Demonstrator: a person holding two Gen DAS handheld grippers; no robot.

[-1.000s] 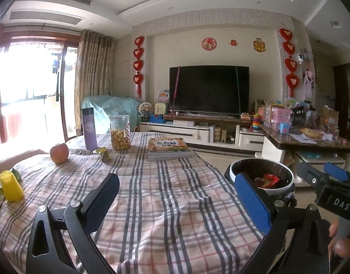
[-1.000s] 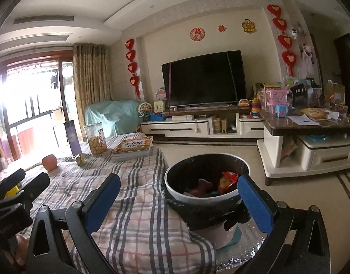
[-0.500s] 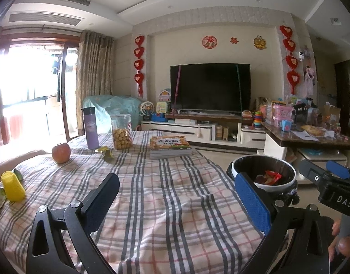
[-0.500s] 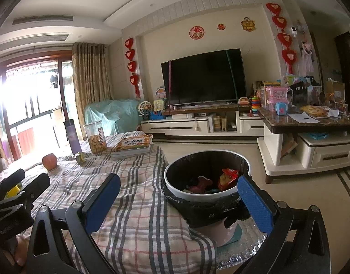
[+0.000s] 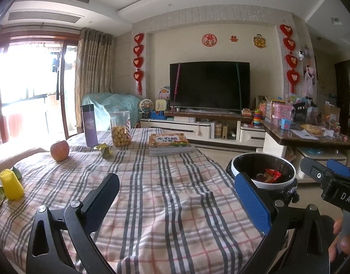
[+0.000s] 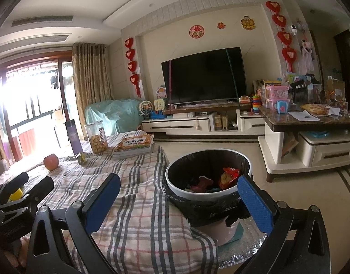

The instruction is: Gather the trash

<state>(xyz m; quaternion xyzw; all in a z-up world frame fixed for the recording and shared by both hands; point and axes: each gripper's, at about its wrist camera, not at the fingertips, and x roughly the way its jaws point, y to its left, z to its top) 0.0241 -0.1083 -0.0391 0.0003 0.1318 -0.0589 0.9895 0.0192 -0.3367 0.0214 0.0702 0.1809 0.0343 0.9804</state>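
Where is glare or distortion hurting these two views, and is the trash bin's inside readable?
Left wrist view: the balcony window is blown out and the ceiling lines bow with fisheye curve; the trash bin is small but sharp. Right wrist view: the same window glare at the left edge; the red wrapper in the bin reads clearly.

Pretty clearly someone's living room at home: big flat TV (image 5: 209, 85) on a low white media unit (image 5: 191, 129) center frame, red heart decorations (image 5: 138, 62) on the wall, curtains (image 5: 92, 77) by a balcony door at left, kids' toys (image 5: 281, 113) piled on a counter at right.
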